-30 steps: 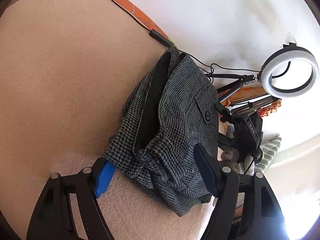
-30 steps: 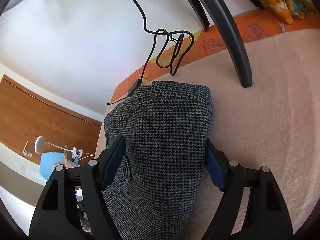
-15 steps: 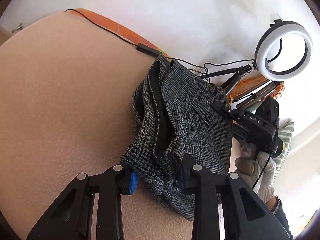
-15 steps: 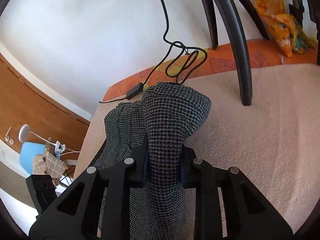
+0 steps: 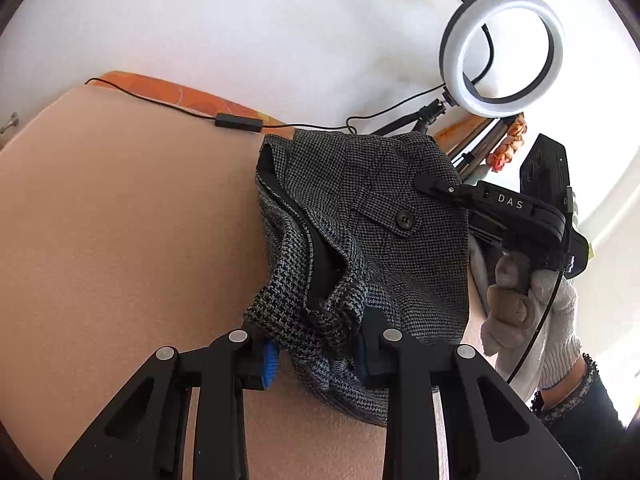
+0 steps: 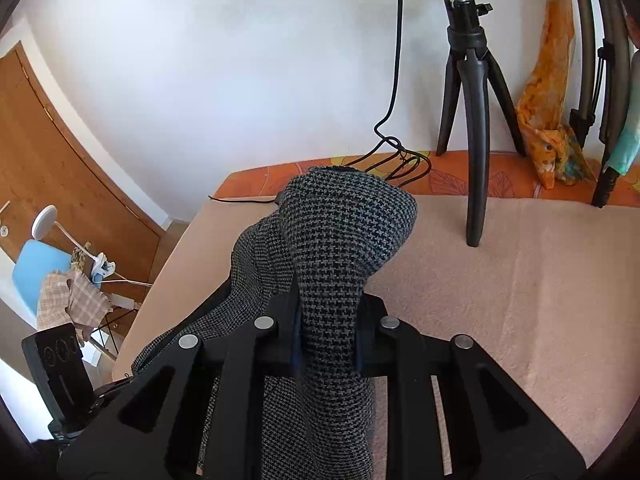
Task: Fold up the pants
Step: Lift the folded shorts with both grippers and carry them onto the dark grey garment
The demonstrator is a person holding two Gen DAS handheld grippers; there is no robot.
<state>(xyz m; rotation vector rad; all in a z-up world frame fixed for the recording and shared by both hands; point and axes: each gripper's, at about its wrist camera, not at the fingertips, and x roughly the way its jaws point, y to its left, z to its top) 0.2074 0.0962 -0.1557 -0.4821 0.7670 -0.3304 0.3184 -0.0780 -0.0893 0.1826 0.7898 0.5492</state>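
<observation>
The grey houndstooth pants (image 5: pixel 360 240) are bunched in a folded bundle, lifted off a beige blanket-covered surface (image 5: pixel 120 240). A buttoned pocket flap faces up. My left gripper (image 5: pixel 316 354) is shut on the near waistband edge of the pants. My right gripper (image 6: pixel 326 344) is shut on a thick fold of the pants (image 6: pixel 344 232), which rises in front of it. In the left wrist view the right gripper (image 5: pixel 436 186) shows at the bundle's far right, held by a gloved hand (image 5: pixel 528 304).
A ring light (image 5: pixel 502 48) on a small black tripod (image 6: pixel 472 120) stands at the back of the surface near the white wall. A black cable with inline switch (image 5: pixel 238 123) lies along the orange mattress edge (image 6: pixel 500 176). A wooden door (image 6: pixel 52 152) is at left.
Both grippers closed on the pants between one second ago and half a second ago. Since then both have lifted the bundle and gathered it tighter.
</observation>
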